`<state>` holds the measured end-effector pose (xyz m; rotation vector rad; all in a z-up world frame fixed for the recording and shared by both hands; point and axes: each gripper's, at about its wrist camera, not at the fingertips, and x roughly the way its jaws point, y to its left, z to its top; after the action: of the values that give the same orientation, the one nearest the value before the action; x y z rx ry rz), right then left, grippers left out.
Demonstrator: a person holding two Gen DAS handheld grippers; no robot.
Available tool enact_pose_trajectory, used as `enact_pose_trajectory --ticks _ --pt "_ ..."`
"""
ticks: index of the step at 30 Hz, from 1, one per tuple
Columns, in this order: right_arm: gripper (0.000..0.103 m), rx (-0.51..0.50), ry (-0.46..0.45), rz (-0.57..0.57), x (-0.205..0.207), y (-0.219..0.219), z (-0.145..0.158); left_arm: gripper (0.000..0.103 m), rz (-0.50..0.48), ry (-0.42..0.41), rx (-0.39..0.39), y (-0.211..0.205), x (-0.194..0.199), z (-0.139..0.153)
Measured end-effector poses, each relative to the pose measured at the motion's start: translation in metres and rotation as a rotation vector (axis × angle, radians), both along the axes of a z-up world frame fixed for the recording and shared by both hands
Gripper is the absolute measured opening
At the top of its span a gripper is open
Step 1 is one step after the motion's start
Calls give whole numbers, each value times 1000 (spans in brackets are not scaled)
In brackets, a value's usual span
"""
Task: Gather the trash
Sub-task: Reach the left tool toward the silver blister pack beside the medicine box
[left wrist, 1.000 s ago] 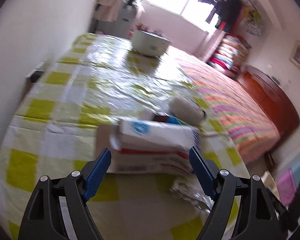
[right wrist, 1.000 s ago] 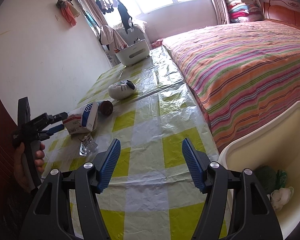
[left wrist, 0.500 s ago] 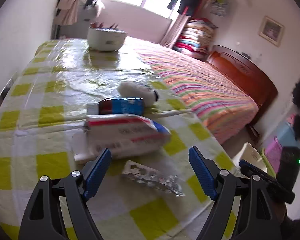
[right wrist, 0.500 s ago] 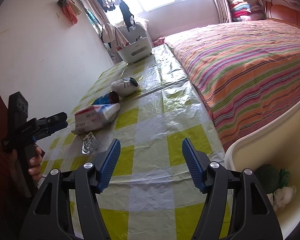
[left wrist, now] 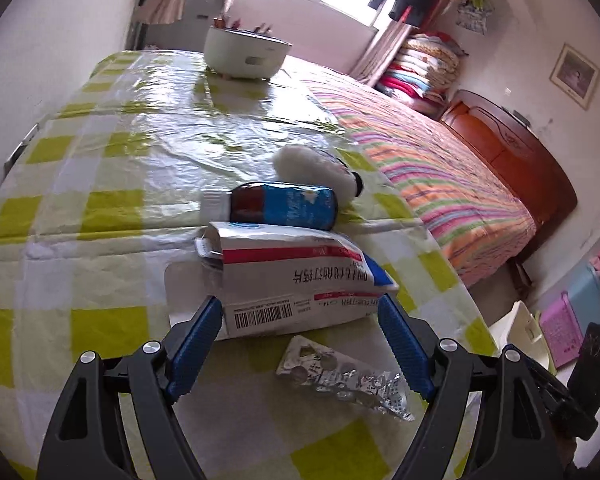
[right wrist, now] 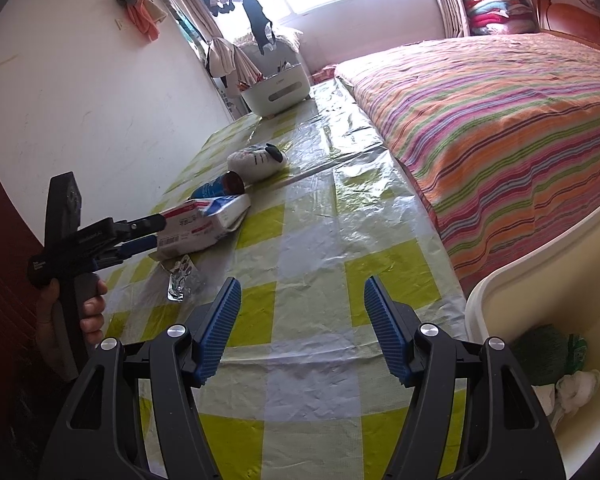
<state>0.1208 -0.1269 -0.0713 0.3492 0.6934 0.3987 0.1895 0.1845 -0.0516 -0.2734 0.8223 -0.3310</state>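
Note:
A white medicine box with red stripes lies on the checked tablecloth. My left gripper is open, and the box's near end sits between its fingertips. A crumpled silver blister pack lies just under the right finger. Behind the box lie a brown bottle with a blue label and a white plush toy. The right wrist view shows the left gripper at the box, with the blister pack beside it. My right gripper hovers open and holds nothing above the tablecloth.
A cream bin stands off the table's right corner, with green and white scraps inside. A white basin sits at the table's far end. A striped bed runs along the right side, and a white wall along the left.
My left gripper has swung round and moved in on the medicine box, whose near end now lies between its fingertips. The right gripper has hardly moved.

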Motion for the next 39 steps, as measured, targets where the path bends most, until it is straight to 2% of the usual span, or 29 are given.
enact_pose_trajectory --ticks 3,6,9,12,15,22,23,24,25,27,29,35,39 --pt "63 0 -1 -4 -1 -1 1 78 -67 11 -39 -8 -2 0" --pt "63 3 -7 -5 -2 -1 4 78 -165 29 -126 -20 -6 0" --pt "63 1 -13 -2 -4 2 5 78 -192 29 -141 -32 -9 1" --pt "63 -2 -14 -3 -5 2 5 78 -184 25 -156 -41 -10 0" --pt "63 -4 -13 -5 -4 4 5 78 -117 15 -140 -46 -8 -3" --pt "63 -7 -9 19 -2 9 4 77 -56 67 -117 -57 6 -17" --pt "63 -7 -9 23 -1 10 4 75 -48 69 -107 -59 8 -18" --pt "63 -7 -11 25 -2 10 4 65 -40 67 -95 -60 9 -17" --pt "63 -6 -12 25 -2 10 4 60 -42 70 -103 -60 12 -17" --pt "63 -4 -18 31 -2 11 6 34 -47 101 -139 -60 18 -21" --pt "63 -5 -29 33 -4 11 9 25 -46 127 -135 -60 22 -25" --pt "63 -4 -45 35 -6 14 12 14 -51 117 -157 -63 20 -25" --pt "63 -5 -58 40 -7 16 17 13 -38 61 -142 -62 12 -11"
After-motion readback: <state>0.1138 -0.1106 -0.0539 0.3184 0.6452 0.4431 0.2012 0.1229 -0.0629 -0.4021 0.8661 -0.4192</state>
